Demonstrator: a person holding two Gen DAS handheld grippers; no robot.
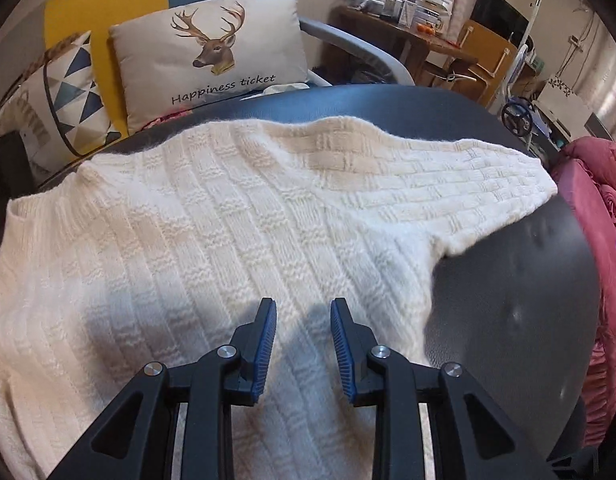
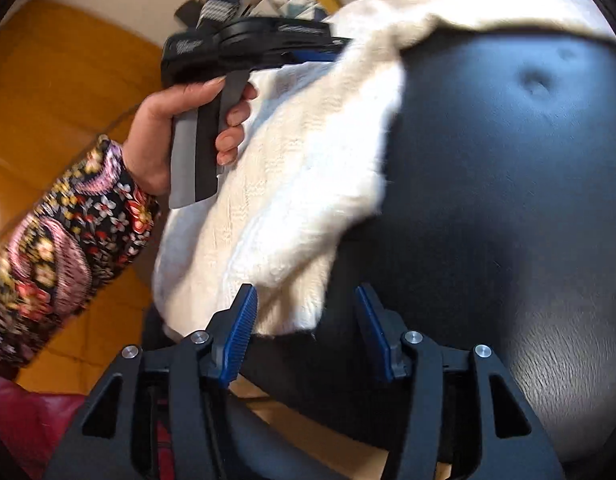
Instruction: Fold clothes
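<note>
A white cable-knit sweater [image 1: 228, 240] lies spread on a dark padded surface [image 1: 508, 300], one sleeve reaching toward the right. My left gripper [image 1: 303, 306] hovers over the sweater's body, open, with nothing between its blue pads. In the right wrist view the sweater [image 2: 300, 184] runs from the top down to the near edge of the dark surface [image 2: 508, 200]. My right gripper [image 2: 306, 294] stands open at the sweater's lower corner. The knit edge lies between the fingers, close to the left pad [image 2: 244, 316], not pinched. A hand [image 2: 180, 120] in a floral sleeve holds the left gripper's handle.
A deer-print cushion [image 1: 204, 60] and a triangle-print cushion [image 1: 64, 96] sit behind the surface. A pink garment [image 1: 604, 240] is heaped at the right edge. A cluttered wooden desk [image 1: 408, 32] stands at the back. An orange floor [image 2: 48, 80] lies to the left.
</note>
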